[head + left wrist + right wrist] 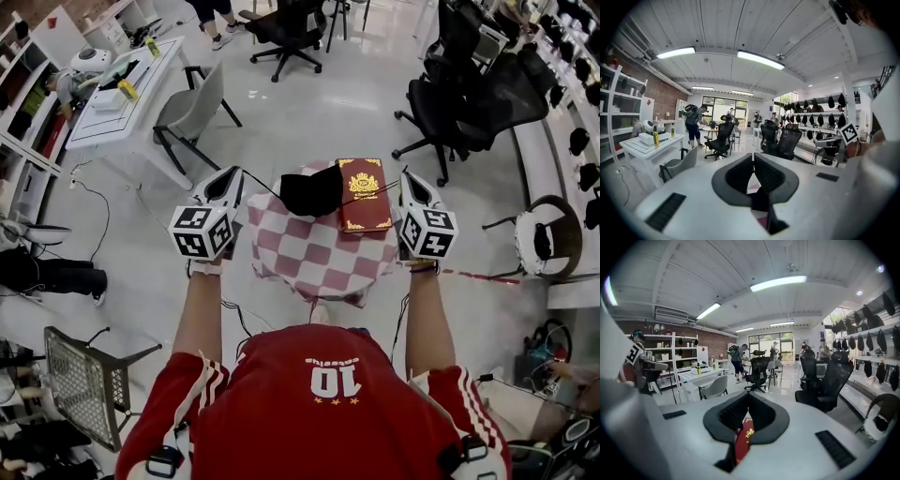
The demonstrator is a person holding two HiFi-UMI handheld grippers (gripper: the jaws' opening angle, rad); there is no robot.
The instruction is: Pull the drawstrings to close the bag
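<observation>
A black drawstring bag [312, 192] lies at the far edge of a small table covered with a red-and-white checked cloth [319, 255]. A thin black drawstring [262, 184] runs taut from the bag's left side to my left gripper [236, 174], which is shut on it. A second drawstring [375, 192] crosses a red book [364, 194] to my right gripper [406, 178], also shut on its string. In the left gripper view the jaws [753, 159] meet, with the dark bag [760, 197] below them. The right gripper [749, 397] shows closed jaws above the red book [743, 441].
A grey chair [192, 108] and a white desk [122, 94] stand at the far left. Black office chairs [469, 103] are at the far right. A wire basket [84, 384] sits on the floor at the near left. Cables trail under the table.
</observation>
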